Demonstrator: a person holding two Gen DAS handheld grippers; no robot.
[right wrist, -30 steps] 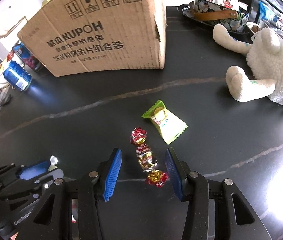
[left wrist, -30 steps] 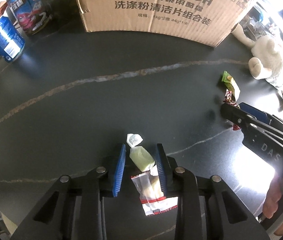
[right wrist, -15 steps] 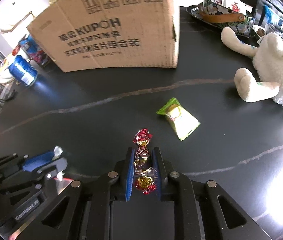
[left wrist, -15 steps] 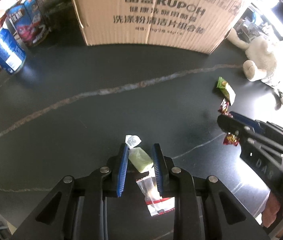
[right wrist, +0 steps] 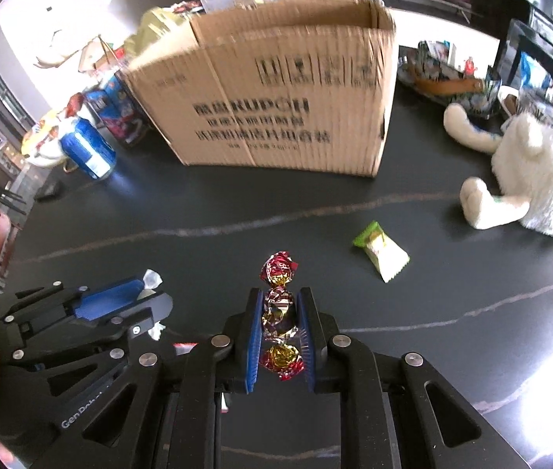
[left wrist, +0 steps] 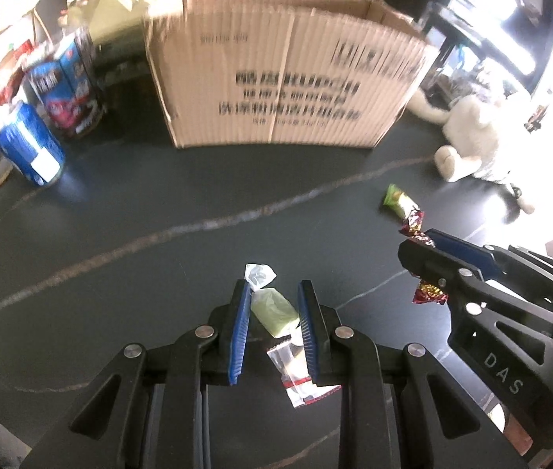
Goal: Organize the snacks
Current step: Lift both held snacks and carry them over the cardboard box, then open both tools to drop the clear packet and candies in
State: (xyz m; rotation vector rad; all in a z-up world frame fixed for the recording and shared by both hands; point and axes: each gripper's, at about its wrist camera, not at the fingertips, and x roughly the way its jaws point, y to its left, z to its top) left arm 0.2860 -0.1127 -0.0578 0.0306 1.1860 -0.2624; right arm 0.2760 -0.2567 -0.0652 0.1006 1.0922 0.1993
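Gripping one snack in each hand, we read this moment as the carry toward the cardboard box (right wrist: 276,90), whose top stands open at the far side of the dark table (left wrist: 128,211). The left gripper (left wrist: 274,314) has its blue pads closed against a pale green wrapped candy (left wrist: 272,308), the twisted white end poking out past the fingertips; a clear packet with a red stripe (left wrist: 296,371) sits under the jaws, and we cannot tell whether it is pinched too or merely lying below. The right gripper (right wrist: 280,324) is clamped on a string of red-and-gold foil candies (right wrist: 278,312), taken mid-length so one foil ball sticks out ahead and another hangs behind, a hold that likely keeps the chain from swinging loose. One snack remains on the table: a green-and-white sachet (right wrist: 381,250), lying flat between the right gripper and the white plush toy (right wrist: 526,179), apart from both. We judge it the next pickup once both hands are emptied. Writing: the box face carries "KUPOH" above lines of Chinese characters, blurred, with handling pictograms near the top edge. The right gripper body reads "DAS" in the left view; the left gripper shows "GenRobot" partly cut off. A blue can (left wrist: 28,144) and a colourful carton (left wrist: 63,90) stand left of the box, labels unreadable.
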